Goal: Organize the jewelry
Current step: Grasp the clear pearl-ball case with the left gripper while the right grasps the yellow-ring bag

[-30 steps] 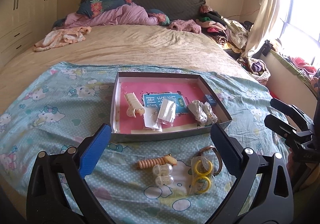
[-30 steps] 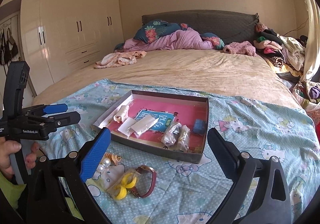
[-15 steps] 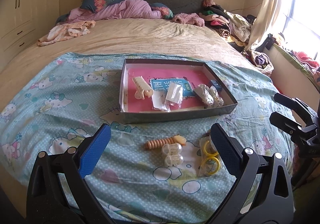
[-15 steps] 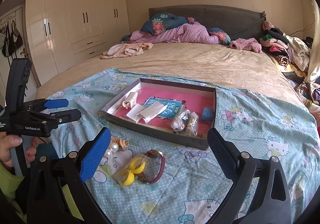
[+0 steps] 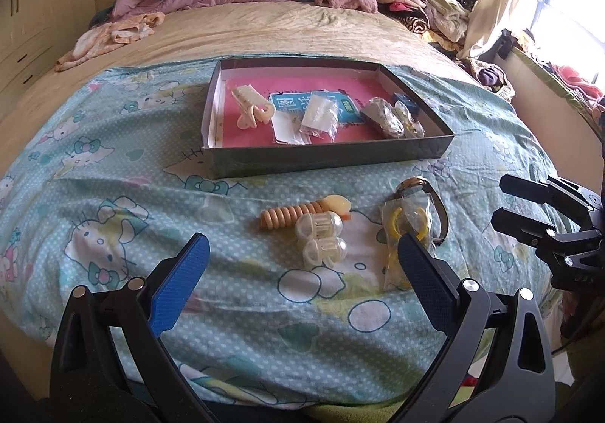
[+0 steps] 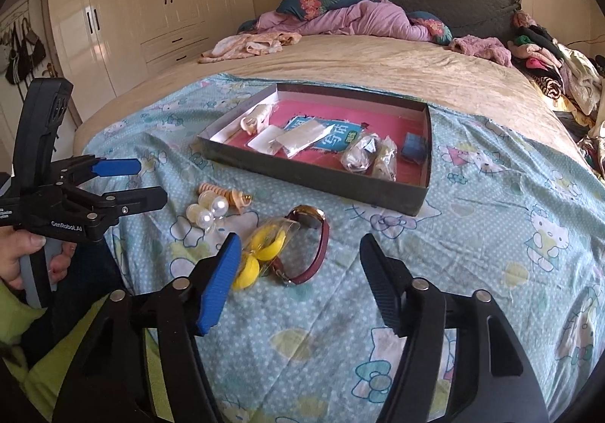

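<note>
A shallow grey box (image 5: 325,158) (image 6: 314,179) with a pink floor lies on the blue cartoon sheet and holds a cream hair clip (image 5: 251,109), small plastic bags and a blue cube (image 6: 410,147). In front of it lie a beaded orange piece (image 5: 291,215), two clear pearl capsules (image 5: 321,237) (image 6: 208,213), a bag of yellow rings (image 5: 404,230) (image 6: 264,245) and a maroon-strap watch (image 6: 310,245). My left gripper (image 5: 298,252) (image 6: 147,181) is open and empty above the capsules. My right gripper (image 6: 300,256) (image 5: 503,199) is open and empty over the watch.
The bed stretches back with a pile of purple bedding (image 6: 359,18) and loose clothes (image 5: 113,35). A heap of clothes (image 6: 556,63) lies at the right edge by the curtain (image 5: 487,6). White wardrobes (image 6: 132,6) stand at the left.
Both grippers have pulled back toward the bed's near edge and lowered toward the loose items. The right gripper's jaws are a little narrower. Nothing was picked up.
</note>
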`<state>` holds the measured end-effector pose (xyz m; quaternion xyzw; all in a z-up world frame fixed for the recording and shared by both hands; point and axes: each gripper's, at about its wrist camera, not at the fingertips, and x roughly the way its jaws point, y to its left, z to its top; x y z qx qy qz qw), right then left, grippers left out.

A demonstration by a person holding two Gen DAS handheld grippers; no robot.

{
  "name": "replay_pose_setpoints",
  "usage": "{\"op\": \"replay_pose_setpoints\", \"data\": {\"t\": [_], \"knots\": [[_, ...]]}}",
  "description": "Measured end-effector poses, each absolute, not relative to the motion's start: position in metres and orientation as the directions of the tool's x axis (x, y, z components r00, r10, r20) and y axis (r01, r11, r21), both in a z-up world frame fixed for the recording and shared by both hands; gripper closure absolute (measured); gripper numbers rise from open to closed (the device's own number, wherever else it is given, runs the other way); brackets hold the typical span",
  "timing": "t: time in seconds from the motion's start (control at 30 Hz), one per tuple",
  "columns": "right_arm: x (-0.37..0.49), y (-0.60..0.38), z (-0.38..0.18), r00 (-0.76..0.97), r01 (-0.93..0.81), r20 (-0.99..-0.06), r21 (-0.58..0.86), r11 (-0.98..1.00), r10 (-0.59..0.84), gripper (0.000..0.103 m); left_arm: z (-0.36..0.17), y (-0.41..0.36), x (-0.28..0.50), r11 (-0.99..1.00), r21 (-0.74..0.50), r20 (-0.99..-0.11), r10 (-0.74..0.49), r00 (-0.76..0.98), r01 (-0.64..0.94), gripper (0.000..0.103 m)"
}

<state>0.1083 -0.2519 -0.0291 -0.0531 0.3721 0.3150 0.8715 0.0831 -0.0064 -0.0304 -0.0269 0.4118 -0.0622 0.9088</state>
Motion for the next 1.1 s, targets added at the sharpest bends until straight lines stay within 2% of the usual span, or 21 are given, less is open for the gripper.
{"op": "replay_pose_setpoints", "data": {"t": [0.07, 0.2, 0.3, 0.77, 0.87, 0.97, 1.07, 1.1], "knots": [[0.108, -0.251, -0.035, 0.481, -0.597, -0.692, 0.19, 0.78, 0.537, 0.057, -0.034, -0.009, 0.084, 0.989, -0.103, -0.75, -0.147, 0.644, 0.106, 0.011], [0.104, -0.241, -0.05, 0.407, -0.61, -0.713, 0.254, 0.751, 0.572, 0.068, -0.042, -0.013, 0.086, 0.986, -0.109, -0.767, -0.164, 0.62, 0.126, 0.03], [0.102, -0.234, -0.06, 0.356, -0.614, -0.725, 0.295, 0.732, 0.59, 0.071, -0.047, -0.014, 0.089, 0.985, -0.115, -0.78, -0.17, 0.602, 0.13, 0.041], [0.127, -0.22, -0.088, 0.242, -0.549, -0.729, 0.441, 0.71, 0.641, 0.071, -0.067, -0.012, 0.111, 0.977, -0.179, -0.823, -0.215, 0.526, 0.119, 0.044], [0.136, -0.213, -0.091, 0.236, -0.543, -0.725, 0.453, 0.706, 0.647, 0.071, -0.071, -0.01, 0.115, 0.972, -0.207, -0.829, -0.236, 0.508, 0.114, 0.049], [0.141, -0.21, -0.094, 0.231, -0.545, -0.724, 0.458, 0.703, 0.65, 0.08, -0.073, -0.009, 0.12, 0.97, -0.217, -0.831, -0.244, 0.5, 0.111, 0.052], [0.143, -0.207, -0.094, 0.236, -0.551, -0.716, 0.459, 0.697, 0.657, 0.081, -0.075, -0.012, 0.124, 0.968, -0.219, -0.834, -0.249, 0.493, 0.119, 0.054], [0.143, -0.207, -0.093, 0.24, -0.552, -0.712, 0.459, 0.696, 0.66, 0.082, -0.076, -0.013, 0.126, 0.968, -0.22, -0.834, -0.252, 0.49, 0.123, 0.058]]}}
